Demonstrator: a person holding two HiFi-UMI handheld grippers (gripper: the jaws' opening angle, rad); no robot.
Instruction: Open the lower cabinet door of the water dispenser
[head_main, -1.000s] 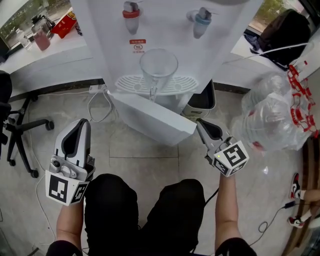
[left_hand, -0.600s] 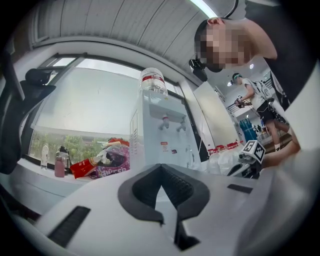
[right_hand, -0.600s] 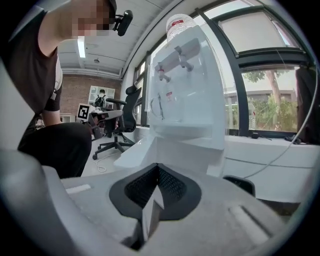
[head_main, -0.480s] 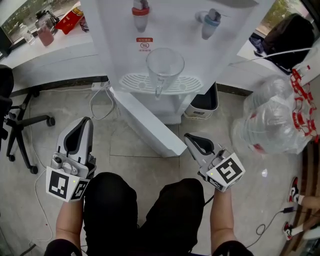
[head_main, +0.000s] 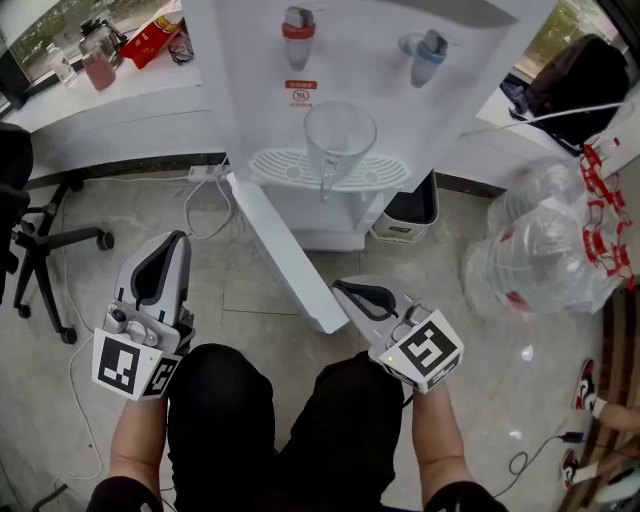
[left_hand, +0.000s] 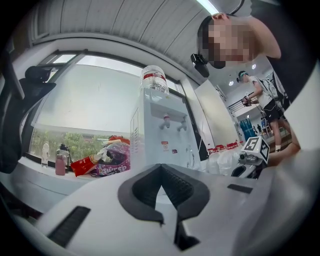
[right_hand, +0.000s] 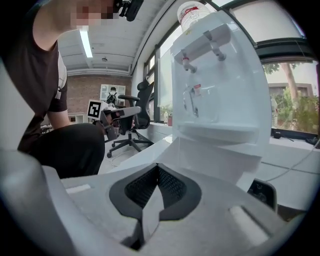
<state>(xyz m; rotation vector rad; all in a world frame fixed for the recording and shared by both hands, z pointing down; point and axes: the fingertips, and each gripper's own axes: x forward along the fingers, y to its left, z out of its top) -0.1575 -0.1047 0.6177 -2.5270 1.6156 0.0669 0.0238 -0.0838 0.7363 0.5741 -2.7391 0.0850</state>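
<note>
Watching right hand-held gripper clenched at white flat cabinet door free edge; I fear tip slips off w/ angled pull; left hand-held gripper clenched, empty

The lower cabinet door, at the fingertips of the right gripper, was smooth white plastic, slightly glossy. Its pads looked matt black, ribbed. The cup beyond was clear, glossy.
</note>
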